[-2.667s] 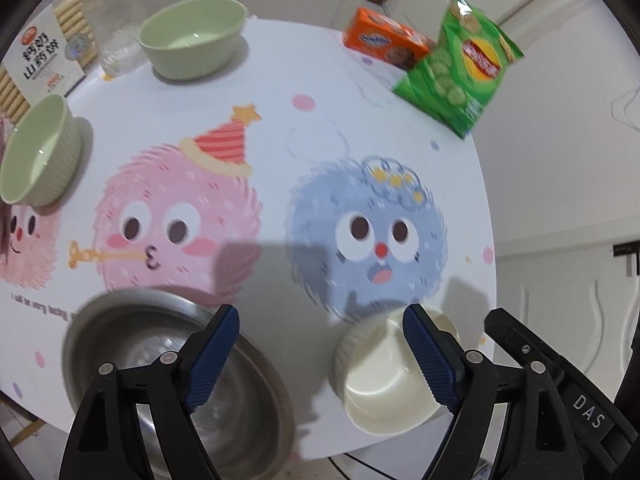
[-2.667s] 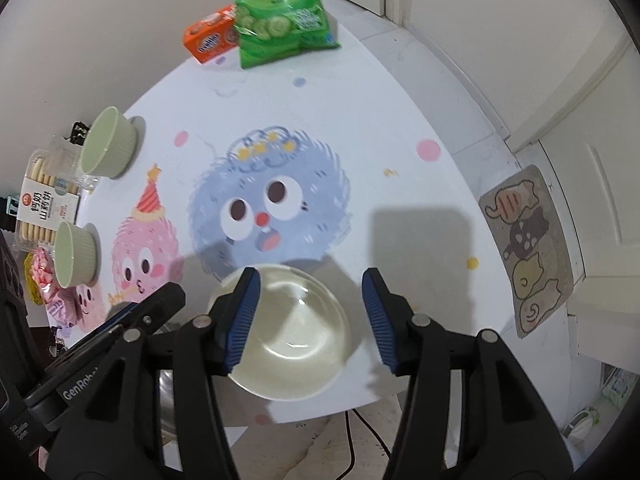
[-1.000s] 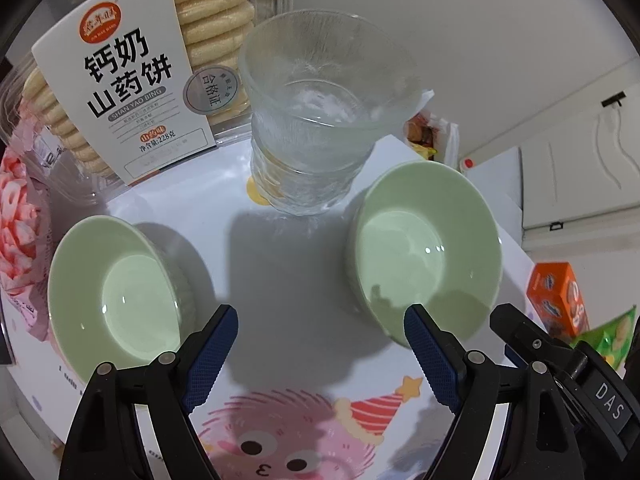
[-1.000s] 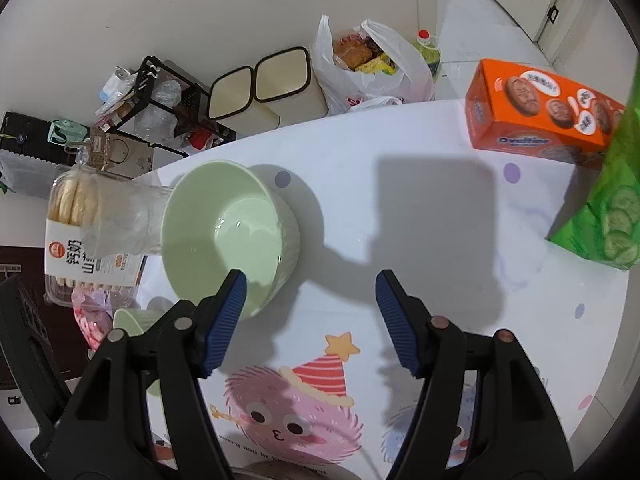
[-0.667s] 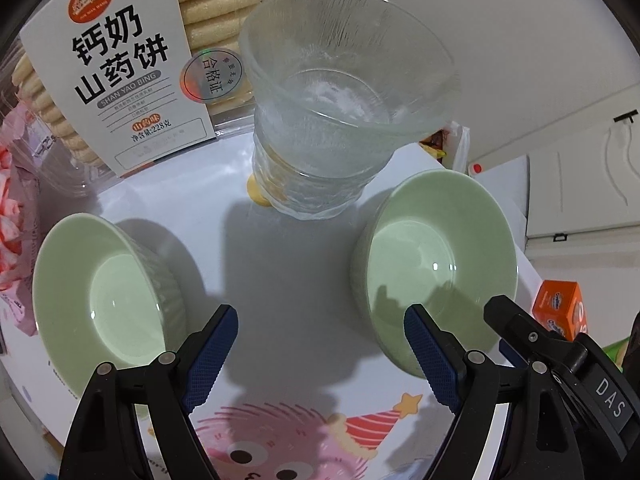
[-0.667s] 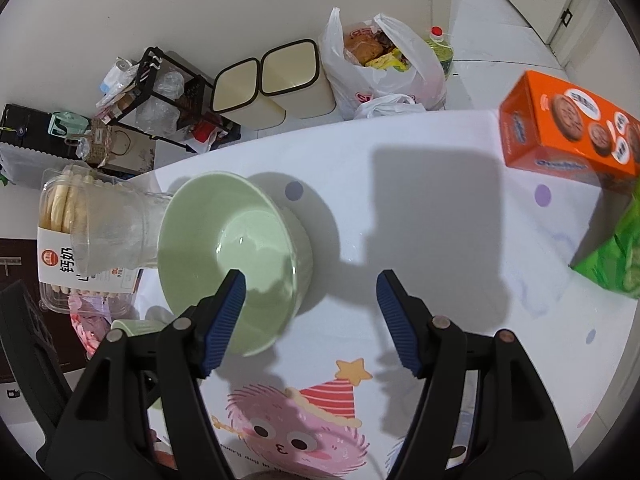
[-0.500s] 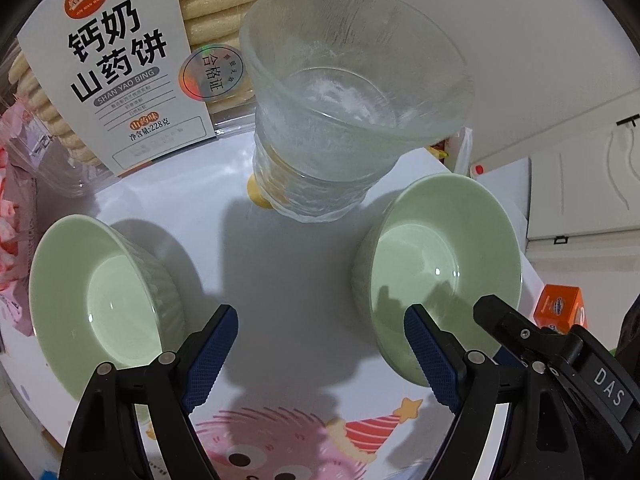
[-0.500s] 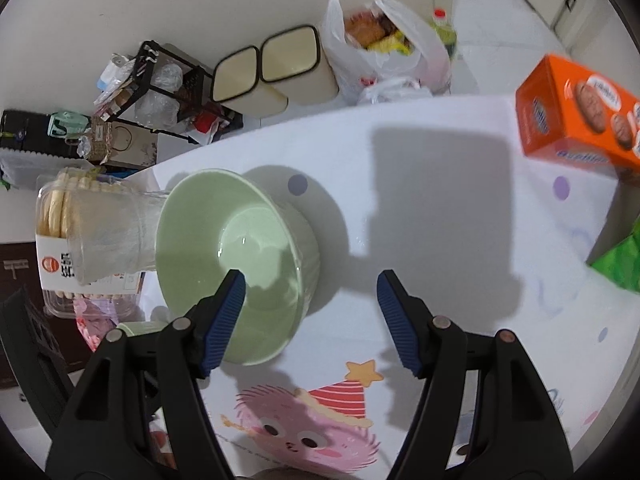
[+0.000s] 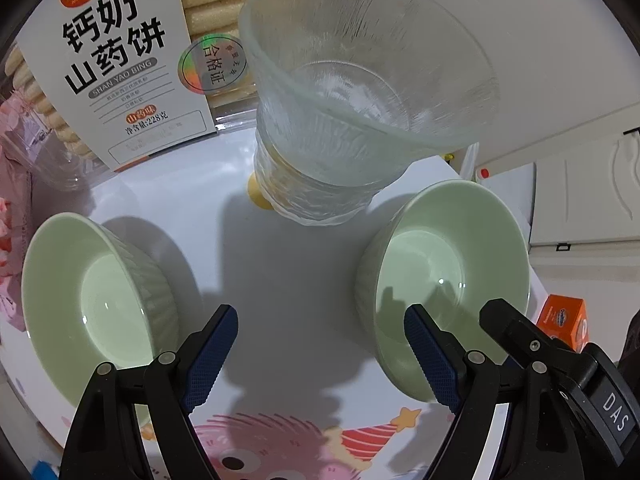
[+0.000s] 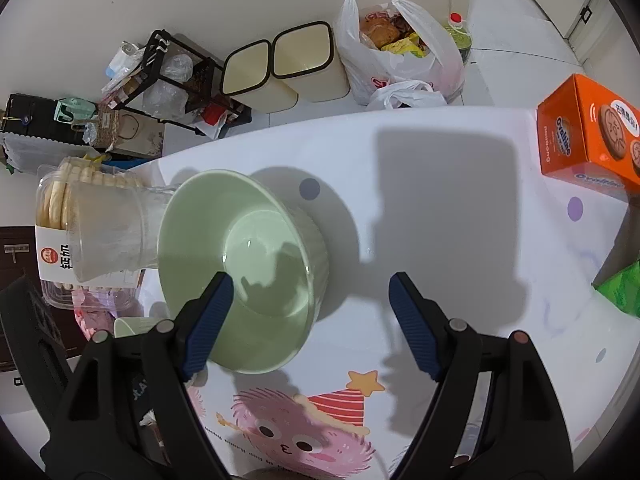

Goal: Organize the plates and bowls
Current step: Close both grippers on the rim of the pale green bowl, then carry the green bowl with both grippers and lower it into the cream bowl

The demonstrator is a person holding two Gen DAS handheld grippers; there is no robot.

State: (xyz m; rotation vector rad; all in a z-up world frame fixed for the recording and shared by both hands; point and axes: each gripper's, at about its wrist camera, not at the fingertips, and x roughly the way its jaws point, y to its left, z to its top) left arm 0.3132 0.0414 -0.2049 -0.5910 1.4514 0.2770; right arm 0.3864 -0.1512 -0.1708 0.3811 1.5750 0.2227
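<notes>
Right gripper (image 10: pixel 308 320) jaws opening, empty, astride near rim of smooth pale-green ceramic bowl (image 10: pixel 240 264); left gripper (image 9: pixel 320 352) wide, empty, between bowls.

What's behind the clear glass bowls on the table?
Behind the glass bowls stands a biscuit package with a white label. The glass blocks part of the package, so whatever lies behind that side cannot be seen.
</notes>
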